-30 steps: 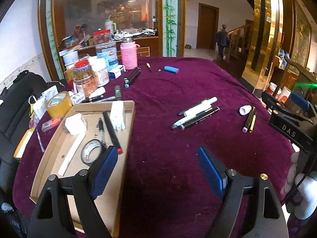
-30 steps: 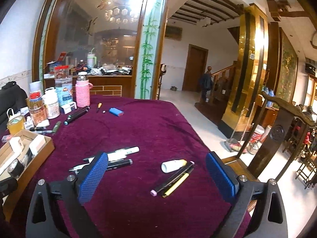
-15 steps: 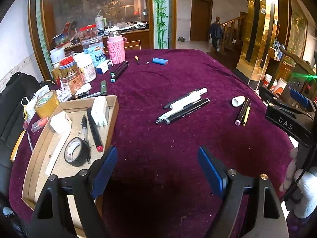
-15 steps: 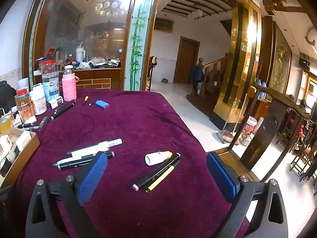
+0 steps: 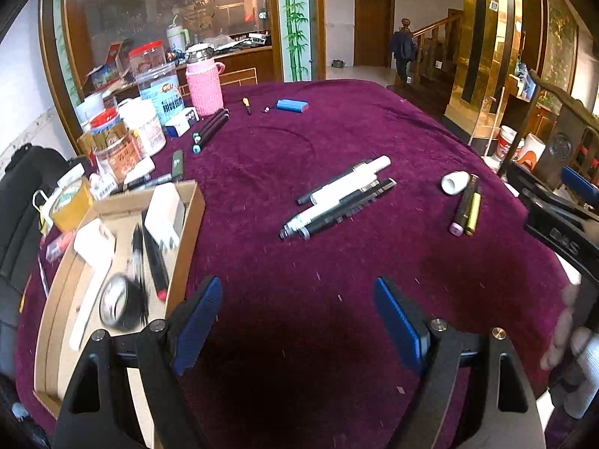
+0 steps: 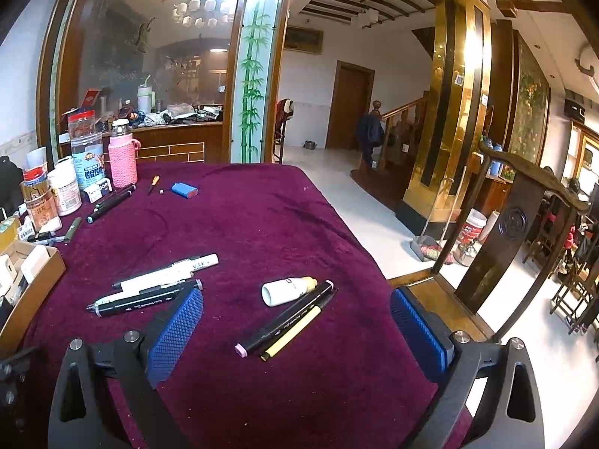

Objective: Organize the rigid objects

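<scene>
A bundle of black and white markers (image 5: 342,196) (image 6: 149,288) lies mid-table on the maroon cloth. To its right rest a small white bottle (image 5: 455,182) (image 6: 286,290), a black marker (image 6: 284,318) and a yellow pen (image 6: 292,333). The cardboard box (image 5: 189,247) at the left holds chargers, pens and a tape roll (image 5: 118,301). My left gripper (image 5: 297,325) hovers open over bare cloth, short of the bundle. In the right wrist view my right gripper (image 6: 297,331) stands open, with the black marker and yellow pen lying between and below its fingers.
Jars (image 5: 112,146), a pink-sleeved flask (image 5: 204,82), more markers (image 5: 209,129) and a blue case (image 5: 292,104) crowd the far left of the table. A yellow tape roll (image 5: 71,205) sits beside the box. A wooden chair (image 6: 501,232) stands off the table's right edge.
Both grippers have moved forward and lower over the table; the marker bundle, bottle and pens now appear larger and closer. Both stay open and empty.
</scene>
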A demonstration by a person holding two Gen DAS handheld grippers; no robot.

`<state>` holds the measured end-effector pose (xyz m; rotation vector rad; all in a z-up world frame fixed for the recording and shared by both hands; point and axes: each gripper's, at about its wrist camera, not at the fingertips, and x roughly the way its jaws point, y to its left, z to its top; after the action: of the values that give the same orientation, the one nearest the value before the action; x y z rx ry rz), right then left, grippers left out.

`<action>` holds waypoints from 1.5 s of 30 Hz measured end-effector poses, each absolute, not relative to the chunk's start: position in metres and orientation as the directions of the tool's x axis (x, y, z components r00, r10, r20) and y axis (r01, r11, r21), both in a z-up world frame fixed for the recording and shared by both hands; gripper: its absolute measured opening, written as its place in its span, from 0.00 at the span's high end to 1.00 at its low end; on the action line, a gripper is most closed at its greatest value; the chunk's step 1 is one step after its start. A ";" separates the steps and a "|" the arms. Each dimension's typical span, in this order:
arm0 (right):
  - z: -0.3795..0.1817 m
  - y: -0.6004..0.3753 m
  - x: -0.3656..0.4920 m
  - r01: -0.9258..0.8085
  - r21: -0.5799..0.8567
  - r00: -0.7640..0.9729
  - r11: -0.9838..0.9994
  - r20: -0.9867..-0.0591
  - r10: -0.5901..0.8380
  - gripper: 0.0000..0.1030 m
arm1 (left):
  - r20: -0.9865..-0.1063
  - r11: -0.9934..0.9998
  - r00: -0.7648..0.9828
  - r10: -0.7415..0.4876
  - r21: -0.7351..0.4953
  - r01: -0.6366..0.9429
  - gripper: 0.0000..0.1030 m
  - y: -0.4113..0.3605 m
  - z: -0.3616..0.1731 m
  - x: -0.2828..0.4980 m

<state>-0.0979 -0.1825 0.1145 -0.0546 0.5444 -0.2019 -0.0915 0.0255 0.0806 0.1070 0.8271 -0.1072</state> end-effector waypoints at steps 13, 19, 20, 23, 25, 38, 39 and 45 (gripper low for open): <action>0.097 -0.205 -0.082 0.200 -0.098 0.801 0.975 -0.557 -0.220 0.02 | -0.775 0.983 0.628 -0.064 0.058 0.173 0.21 0.007 0.046 0.027; 0.090 -0.210 -0.076 0.200 -0.087 0.789 0.976 -0.577 -0.213 0.02 | -0.804 0.982 0.590 -0.073 0.046 0.185 0.21 0.005 0.029 0.063; 0.089 -0.211 -0.075 0.200 -0.087 0.787 0.976 -0.578 -0.213 0.02 | -0.805 0.979 0.589 -0.071 0.058 0.197 0.21 0.003 0.027 0.066; 0.086 -0.212 -0.071 0.198 -0.082 0.783 0.977 -0.586 -0.208 0.02 | -0.815 0.967 0.576 -0.065 0.092 0.239 0.21 -0.008 0.021 0.070; 0.084 -0.212 -0.070 0.195 -0.077 0.780 0.978 -0.592 -0.202 0.02 | -0.814 0.962 0.577 -0.073 0.096 0.257 0.21 -0.012 0.020 0.071; 0.080 -0.214 -0.067 0.178 -0.052 0.780 0.983 -0.601 -0.173 0.02 | -0.843 0.911 0.511 -0.167 0.066 0.408 0.97 -0.036 0.025 0.029; 0.080 -0.214 -0.067 0.175 -0.048 0.779 0.983 -0.604 -0.168 0.02 | -0.855 0.907 0.486 -0.182 0.045 0.418 0.97 -0.036 0.023 0.025; 0.076 -0.229 -0.066 0.173 0.004 0.770 0.985 -0.625 -0.132 0.02 | -0.865 0.898 0.422 -0.271 -0.070 0.434 0.95 -0.019 0.028 0.000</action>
<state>-0.0655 -0.2291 0.0765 0.0625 0.6725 -0.1657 -0.0001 -0.0189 0.0283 0.1736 1.0465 -0.4443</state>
